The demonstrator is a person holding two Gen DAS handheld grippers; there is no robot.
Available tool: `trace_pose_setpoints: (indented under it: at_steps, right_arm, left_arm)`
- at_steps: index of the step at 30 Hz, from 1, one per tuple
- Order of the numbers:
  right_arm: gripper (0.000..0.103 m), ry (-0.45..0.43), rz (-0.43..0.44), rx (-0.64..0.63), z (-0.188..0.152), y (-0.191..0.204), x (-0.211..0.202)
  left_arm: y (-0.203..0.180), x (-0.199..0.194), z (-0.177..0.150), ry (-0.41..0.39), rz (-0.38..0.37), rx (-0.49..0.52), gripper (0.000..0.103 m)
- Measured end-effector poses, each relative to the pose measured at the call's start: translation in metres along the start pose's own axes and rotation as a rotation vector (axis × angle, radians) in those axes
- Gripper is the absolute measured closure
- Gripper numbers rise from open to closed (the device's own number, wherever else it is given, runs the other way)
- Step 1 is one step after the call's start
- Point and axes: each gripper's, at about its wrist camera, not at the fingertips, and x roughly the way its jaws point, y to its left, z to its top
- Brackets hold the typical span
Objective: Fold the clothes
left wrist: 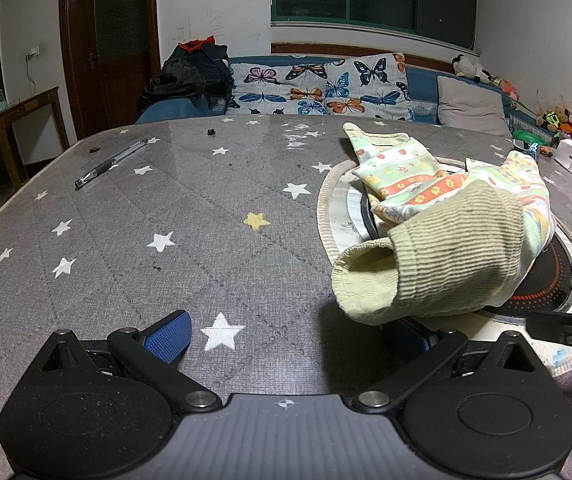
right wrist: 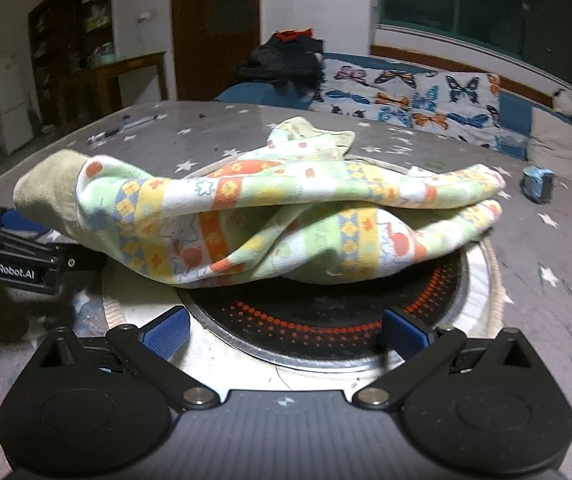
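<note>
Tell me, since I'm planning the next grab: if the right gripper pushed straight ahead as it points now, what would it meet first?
Probably the bunched patterned garment, lying on the round black cooktop dead ahead of the open right gripper. Depth is unclear.

A small child's garment (left wrist: 445, 220) (right wrist: 286, 216), printed in pale green, yellow, orange and white bands with a ribbed olive-beige cuff (left wrist: 425, 276), lies bunched and twisted on the right of the table, cuff nearest, other end trailing far.
</note>
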Motion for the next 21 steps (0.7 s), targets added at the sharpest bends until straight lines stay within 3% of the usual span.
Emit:
trace_pose_setpoints:
  at_steps: [6, 16, 21]
  right_arm:
    - [0.0, -0.025, 0.039, 0.021, -0.002, 0.001, -0.013]
    - [0.0, -0.079, -0.074, 0.051, -0.018, 0.015, -0.073]
    - [0.0, -0.09, -0.077, 0.055, -0.024, 0.018, -0.084]
  left_arm:
    - [0.001, -0.006, 0.011, 0.001, 0.001, 0.002, 0.0]
    - [-0.001, -0.031, 0.014, 0.036, 0.006, 0.01, 0.0]
    - [-0.003, -0.043, 0.01, 0.055, 0.01, 0.014, 0.0]
